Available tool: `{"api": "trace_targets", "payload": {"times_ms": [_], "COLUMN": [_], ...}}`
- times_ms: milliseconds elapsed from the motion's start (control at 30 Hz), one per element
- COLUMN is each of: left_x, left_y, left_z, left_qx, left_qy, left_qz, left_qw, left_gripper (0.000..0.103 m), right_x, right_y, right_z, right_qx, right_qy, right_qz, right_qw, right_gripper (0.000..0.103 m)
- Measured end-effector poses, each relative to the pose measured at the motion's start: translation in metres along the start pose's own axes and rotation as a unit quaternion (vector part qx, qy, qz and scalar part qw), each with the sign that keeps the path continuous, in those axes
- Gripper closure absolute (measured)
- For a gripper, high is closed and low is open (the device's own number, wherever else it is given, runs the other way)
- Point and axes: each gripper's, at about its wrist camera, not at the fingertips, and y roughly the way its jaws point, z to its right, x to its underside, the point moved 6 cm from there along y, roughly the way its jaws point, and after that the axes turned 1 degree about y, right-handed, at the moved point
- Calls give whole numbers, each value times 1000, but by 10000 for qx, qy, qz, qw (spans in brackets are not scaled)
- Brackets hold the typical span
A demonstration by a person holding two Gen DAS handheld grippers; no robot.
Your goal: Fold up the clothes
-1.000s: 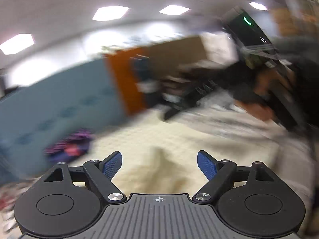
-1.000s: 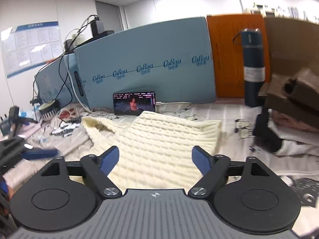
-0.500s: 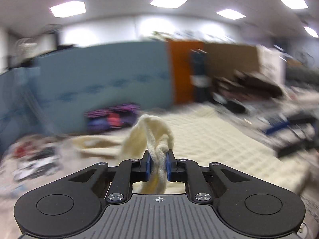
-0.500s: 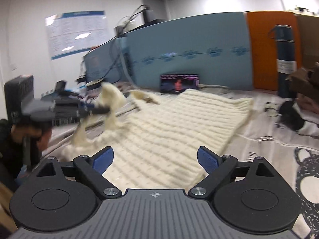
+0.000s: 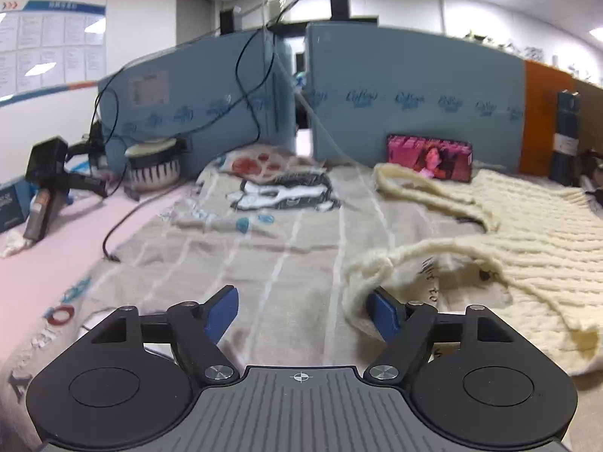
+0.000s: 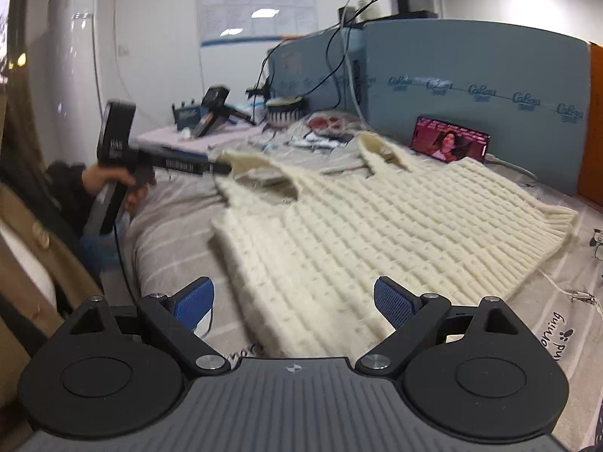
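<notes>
While both grippers' fingers (image 5: pixel 384 310) spread, a phone (image 6: pixel 450 143) leans behind the vest (image 6: pixel 377 226).

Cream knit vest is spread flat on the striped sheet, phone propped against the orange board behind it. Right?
Not quite. The phone leans against the blue board, not an orange one; the right wrist view shows it. The rest holds: the cream knit vest lies spread on the striped sheet.

Bare striped cloth (image 5: pixel 264 263) lies free left of the vest (image 5: pixel 527 248); a cable (image 5: pixel 113 237) crosses its left edge, and a phone (image 5: pixel 429 157) and partition (image 5: pixel 414 86) close the far side.
</notes>
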Motion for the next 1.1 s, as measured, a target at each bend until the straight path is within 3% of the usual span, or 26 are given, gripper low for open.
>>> {"api": "trace_targets", "payload": {"times_ms": [100,167,200,267,333,400,533,567,633,700,733,767,800,833,933,1000,1100], "left_x": [-5,-9,-11,-14,-14,-11,4,9,17,21,22,23,23,23,22,20,15], "left_y": [-10,-16,-20,-33,-44,-50,-58,-59,-58,-51,-48,-45,-42,-40,-37,-40,-54], "left_z": [2,5,8,23,43,69,120,130,146,153,155,155,156,156,154,152,146], "left_qx": [-210,-54,131,902,1725,2452,3628,3735,3717,3557,3496,3469,3479,3510,3609,3679,3875], "left_qy": [308,371,414,543,822,1227,2117,2373,2830,3054,3118,3148,3198,3234,3170,3091,2940], "left_qz": [283,499,632,994,1187,1060,659,654,714,743,753,767,794,819,876,918,978], "left_qw": [9989,9981,9971,9895,9744,9558,9051,8944,8813,8801,8803,8802,8777,8749,8727,8722,8683], "left_gripper": [14,14,14,14,14,14,14,14,14,14,16,20,42,68,89,91,92], "right_x": [5,9,11,14,16,15,13,12,11,10,10,10,10,10,12,10,8], "right_y": [4,6,7,9,11,12,14,15,14,13,12,12,11,10,8,4,-10], "right_z": [1,2,3,4,5,5,7,8,9,9,9,8,8,9,13,15,7], "right_qx": [169,292,341,440,493,513,634,666,707,729,754,779,805,776,749,710,362], "right_qy": [-163,-224,-261,-338,-407,-431,-483,-499,-533,-588,-641,-694,-748,-809,-893,-826,-753], "right_qz": [-244,-346,-394,-490,-540,-542,-478,-471,-450,-433,-437,-441,-445,-445,-430,-402,-326], "right_qw": [9994,9987,9983,9973,9965,9963,9957,9954,9951,9947,9941,9936,9929,9927,9922,9932,9960], "right_gripper": [11,11,11,11,11,11,12,13,14,19,23,33,43,47,63,82,88]}}
